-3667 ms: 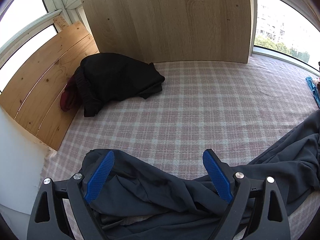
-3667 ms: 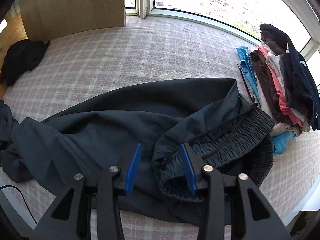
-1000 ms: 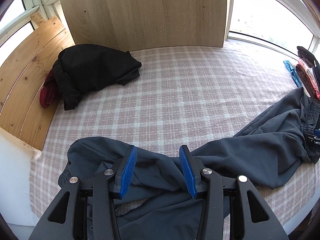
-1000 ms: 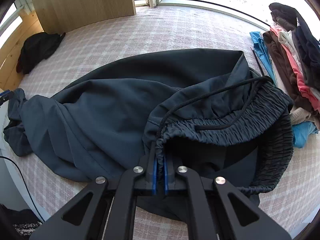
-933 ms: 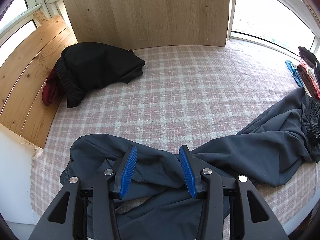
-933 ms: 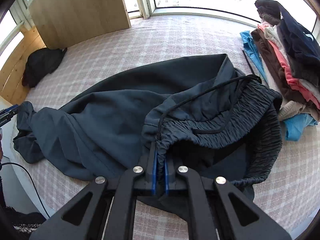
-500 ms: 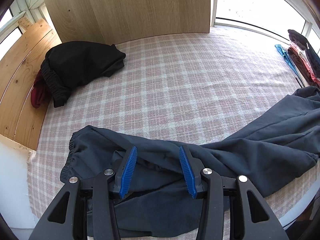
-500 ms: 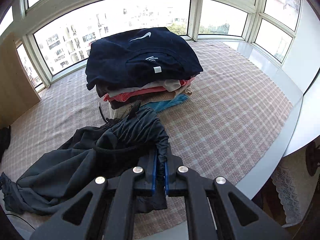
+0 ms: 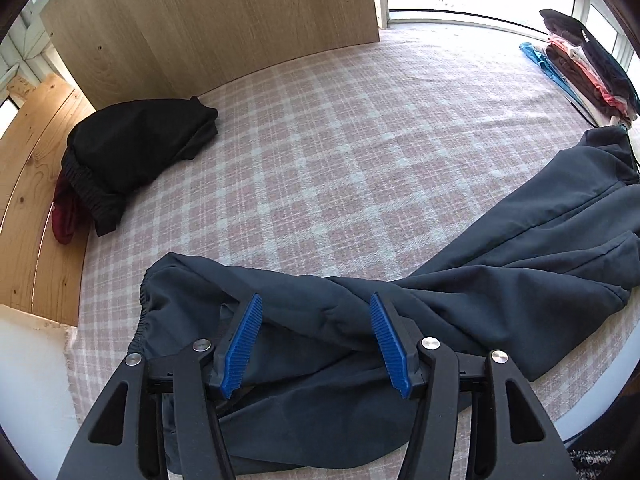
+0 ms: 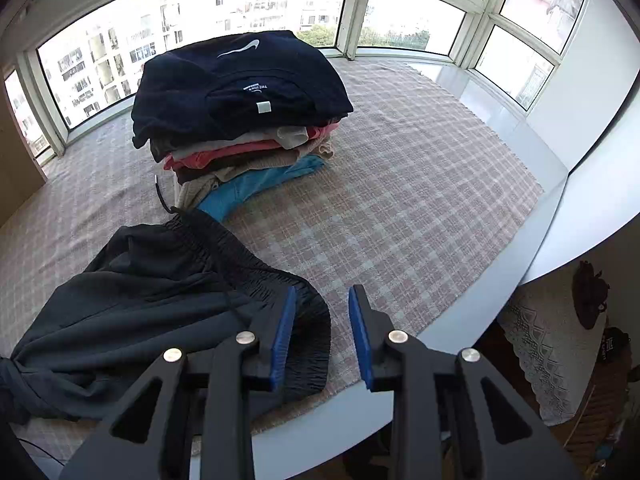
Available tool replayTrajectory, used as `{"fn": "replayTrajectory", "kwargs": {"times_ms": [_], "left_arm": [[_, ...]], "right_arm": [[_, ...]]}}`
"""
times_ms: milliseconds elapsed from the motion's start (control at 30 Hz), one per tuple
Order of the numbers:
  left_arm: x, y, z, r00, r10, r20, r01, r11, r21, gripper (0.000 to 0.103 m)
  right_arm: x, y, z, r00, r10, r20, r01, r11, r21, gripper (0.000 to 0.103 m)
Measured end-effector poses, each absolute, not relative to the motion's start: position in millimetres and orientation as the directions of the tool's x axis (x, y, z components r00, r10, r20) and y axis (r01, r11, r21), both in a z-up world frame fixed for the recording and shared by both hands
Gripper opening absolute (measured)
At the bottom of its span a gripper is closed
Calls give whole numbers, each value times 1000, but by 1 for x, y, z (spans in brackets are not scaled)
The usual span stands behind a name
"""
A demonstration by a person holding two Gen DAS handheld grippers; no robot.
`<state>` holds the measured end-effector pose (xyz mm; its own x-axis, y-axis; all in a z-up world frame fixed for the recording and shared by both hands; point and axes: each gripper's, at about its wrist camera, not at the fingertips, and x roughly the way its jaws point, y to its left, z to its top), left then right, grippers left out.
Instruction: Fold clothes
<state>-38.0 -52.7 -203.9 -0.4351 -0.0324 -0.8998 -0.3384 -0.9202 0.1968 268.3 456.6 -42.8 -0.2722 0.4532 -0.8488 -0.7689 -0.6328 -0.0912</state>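
Dark grey trousers (image 9: 472, 280) lie stretched across the checked table cover, twisted in the middle. Their cuffed leg end lies at the left under my left gripper (image 9: 316, 312), which is open and hovers over the crumpled legs. In the right wrist view the elastic waistband (image 10: 308, 320) lies near the table's front edge. My right gripper (image 10: 322, 312) is open, with the waistband edge just under its left finger and nothing held.
A stack of folded clothes (image 10: 240, 108) with a navy top stands behind the waistband, also seen far right in the left wrist view (image 9: 584, 68). A black and red clothes pile (image 9: 132, 160) lies at the left by wooden boards (image 9: 208, 16). The table edge (image 10: 500, 292) is close on the right.
My right gripper has opened and let go of the waistband, which now lies on the table. The trousers lie more stretched out. My left gripper stays open over the legs.
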Motion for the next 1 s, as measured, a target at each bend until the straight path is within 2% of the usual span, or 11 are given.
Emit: {"fn": "replayTrajectory", "kwargs": {"times_ms": [67,233,367,533,633,667,733,767,867,933,1000], "left_arm": [[-42,-79,-202,-444,-75,-893,-285,-933,220,55],[-50,-150,-197,-445,-144,-884,-155,-960,235,60],[-60,-193,-207,-421,-162,-892,-89,-972,219,64],[-84,-209,-237,-361,-154,-920,-93,-976,199,64],[-97,-204,-257,-304,-65,-950,-124,-986,107,63],[-99,-201,-264,-282,-37,-959,-137,-987,78,57],[-99,-189,-267,-303,-60,-951,-178,-977,119,43],[-96,-188,-265,-300,-21,-954,-194,-978,82,6],[-90,-185,-258,-284,106,-953,-237,-971,-37,0],[-80,-189,-249,-302,108,-947,-234,-972,-36,0],[-66,-197,-237,-328,96,-940,-222,-975,-22,0]], "right_arm": [[245,430,-41,-369,378,-849,-688,-725,-24,44],[154,326,-87,-482,75,-873,-365,-923,123,47],[100,250,-128,-435,-98,-895,-171,-967,189,47],[59,181,-145,-404,-260,-877,4,-959,282,47],[41,144,-154,-369,-290,-883,97,-957,274,47],[36,134,-159,-350,-301,-887,119,-953,277,47],[25,113,-167,-317,-318,-894,163,-946,279,47],[21,102,-172,-304,-320,-897,184,-944,274,47],[7,72,-187,-276,-306,-911,252,-938,238,47],[0,57,-198,-255,-302,-919,289,-930,226,46],[-2,47,-204,-221,-329,-918,326,-912,248,13]]}}
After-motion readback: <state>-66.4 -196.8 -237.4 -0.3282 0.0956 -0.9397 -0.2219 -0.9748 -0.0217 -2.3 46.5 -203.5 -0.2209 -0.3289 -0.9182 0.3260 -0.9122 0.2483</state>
